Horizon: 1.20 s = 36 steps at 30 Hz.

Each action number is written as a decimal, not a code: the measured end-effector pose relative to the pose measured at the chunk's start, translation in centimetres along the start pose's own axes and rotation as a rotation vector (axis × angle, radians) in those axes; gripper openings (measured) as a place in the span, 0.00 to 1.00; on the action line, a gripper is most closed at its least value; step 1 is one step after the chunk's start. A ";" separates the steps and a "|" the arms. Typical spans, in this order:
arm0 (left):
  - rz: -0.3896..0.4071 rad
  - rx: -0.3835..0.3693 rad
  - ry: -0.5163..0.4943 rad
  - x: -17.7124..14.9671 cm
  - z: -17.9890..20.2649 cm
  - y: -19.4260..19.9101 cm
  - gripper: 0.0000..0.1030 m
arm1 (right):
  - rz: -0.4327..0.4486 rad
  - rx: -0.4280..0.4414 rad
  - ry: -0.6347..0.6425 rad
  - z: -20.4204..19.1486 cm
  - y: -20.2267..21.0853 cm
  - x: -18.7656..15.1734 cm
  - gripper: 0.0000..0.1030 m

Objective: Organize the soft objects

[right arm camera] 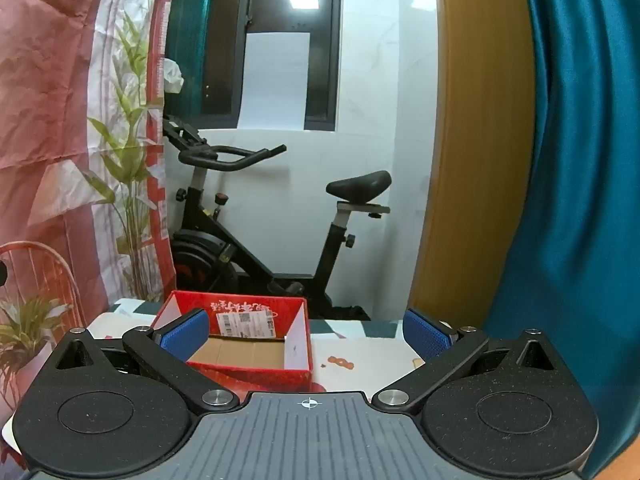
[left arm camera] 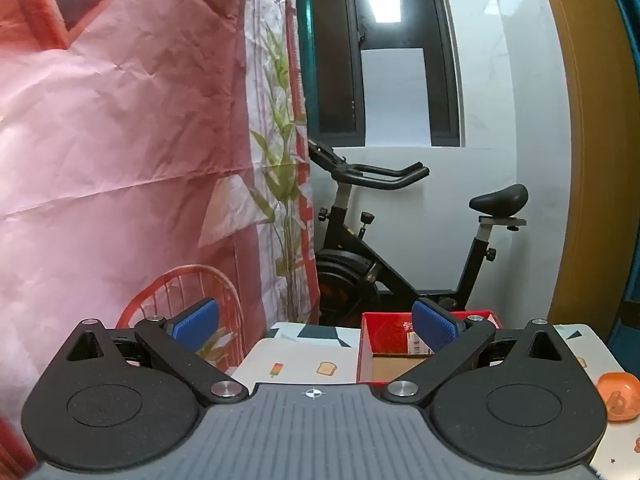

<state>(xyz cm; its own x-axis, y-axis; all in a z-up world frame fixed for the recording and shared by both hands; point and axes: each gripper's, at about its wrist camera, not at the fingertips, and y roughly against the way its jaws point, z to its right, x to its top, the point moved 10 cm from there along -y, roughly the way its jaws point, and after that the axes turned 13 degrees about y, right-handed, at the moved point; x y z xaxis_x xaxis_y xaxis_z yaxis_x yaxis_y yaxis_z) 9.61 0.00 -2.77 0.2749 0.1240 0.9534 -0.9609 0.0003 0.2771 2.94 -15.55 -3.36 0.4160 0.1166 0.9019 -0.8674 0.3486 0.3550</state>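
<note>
Red box sits open before both wide, empty tongs; only the left view shows an orange toy.

Glossy red cardboard box, ribbed blue fingers

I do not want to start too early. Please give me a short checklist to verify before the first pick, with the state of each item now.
1. Left gripper open and holding nothing: ok.
2. Right gripper open and holding nothing: ok.
3. Red box on the table, top open: ok.
4. Box interior free: ok, only the cardboard bottom shows.
5. Soft object to pick located: cannot tell; only an orange object shows at the left view's edge.
</note>
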 end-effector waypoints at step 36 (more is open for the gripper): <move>0.004 0.003 -0.011 -0.1 0.0 -0.4 1.00 | -0.005 -0.005 0.007 0.2 -0.6 -0.4 1.00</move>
<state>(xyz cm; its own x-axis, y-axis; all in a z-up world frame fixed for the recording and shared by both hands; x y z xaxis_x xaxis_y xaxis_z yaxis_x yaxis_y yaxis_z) 9.94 -0.03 -2.94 0.2718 0.1126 0.9557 -0.9618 -0.0029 0.2738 3.19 -16.02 -3.89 0.4224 0.1212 0.8983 -0.8638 0.3542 0.3584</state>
